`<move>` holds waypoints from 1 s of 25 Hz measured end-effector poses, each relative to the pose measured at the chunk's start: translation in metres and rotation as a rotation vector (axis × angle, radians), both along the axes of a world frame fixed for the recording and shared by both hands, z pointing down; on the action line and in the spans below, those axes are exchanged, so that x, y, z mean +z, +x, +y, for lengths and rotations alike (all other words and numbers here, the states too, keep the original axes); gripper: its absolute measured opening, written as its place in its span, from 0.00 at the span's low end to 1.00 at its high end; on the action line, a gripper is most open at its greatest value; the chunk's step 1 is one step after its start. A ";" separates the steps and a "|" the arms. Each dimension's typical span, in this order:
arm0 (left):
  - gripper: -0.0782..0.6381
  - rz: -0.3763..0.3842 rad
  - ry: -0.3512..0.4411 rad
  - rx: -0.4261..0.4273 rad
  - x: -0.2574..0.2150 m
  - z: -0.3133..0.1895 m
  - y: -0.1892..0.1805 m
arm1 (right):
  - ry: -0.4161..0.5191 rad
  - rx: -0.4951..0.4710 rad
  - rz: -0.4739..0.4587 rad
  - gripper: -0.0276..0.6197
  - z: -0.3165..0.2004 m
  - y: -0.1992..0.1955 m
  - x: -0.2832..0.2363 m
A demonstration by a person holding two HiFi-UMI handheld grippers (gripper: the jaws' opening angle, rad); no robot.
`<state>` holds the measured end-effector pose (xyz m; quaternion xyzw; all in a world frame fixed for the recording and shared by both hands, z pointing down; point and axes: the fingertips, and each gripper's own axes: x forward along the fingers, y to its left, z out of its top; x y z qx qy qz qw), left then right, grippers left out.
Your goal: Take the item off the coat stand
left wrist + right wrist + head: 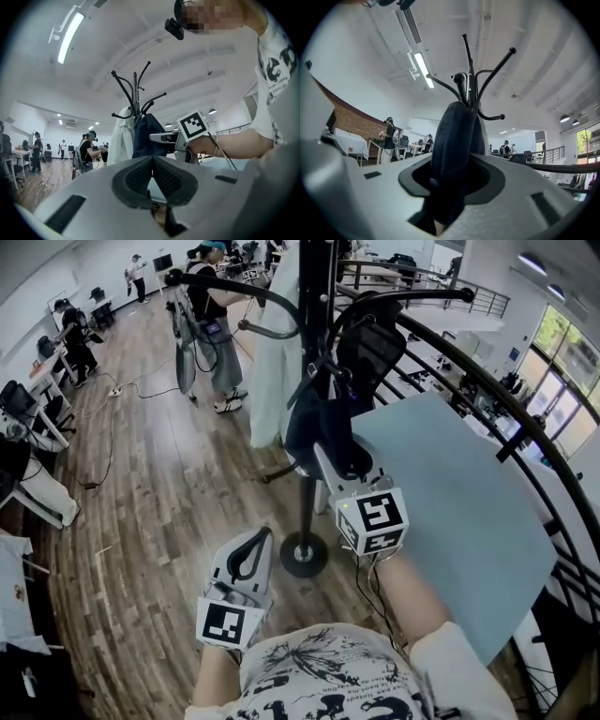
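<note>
Left gripper [261, 533] low, fingers together — right gripper [456, 161] higher, fingers pinching dark garment [457, 124].

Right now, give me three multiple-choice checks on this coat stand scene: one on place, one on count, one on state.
1. Where is the right gripper?
A) at the dark garment on the coat stand
B) down at the stand's base
C) resting on the floor

2. How many garments hang on the stand?
A) one
B) two
C) four

3. How do the left gripper's jaws stand?
A) together, nothing between them
B) wide apart
C) clamped on a sleeve

Answers:
1 A: the right gripper view shows the dark cloth filling the gap between its jaws.
2 B: the dark garment and a white garment hang side by side.
3 A: the left gripper view shows the jaws meeting with nothing in them.
</note>
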<state>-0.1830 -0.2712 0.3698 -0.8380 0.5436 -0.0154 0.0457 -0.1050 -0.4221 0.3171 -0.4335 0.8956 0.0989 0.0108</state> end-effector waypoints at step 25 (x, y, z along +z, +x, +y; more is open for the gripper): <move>0.12 0.039 0.027 -0.008 -0.008 0.019 0.005 | 0.098 0.024 -0.046 0.04 0.055 0.037 -0.062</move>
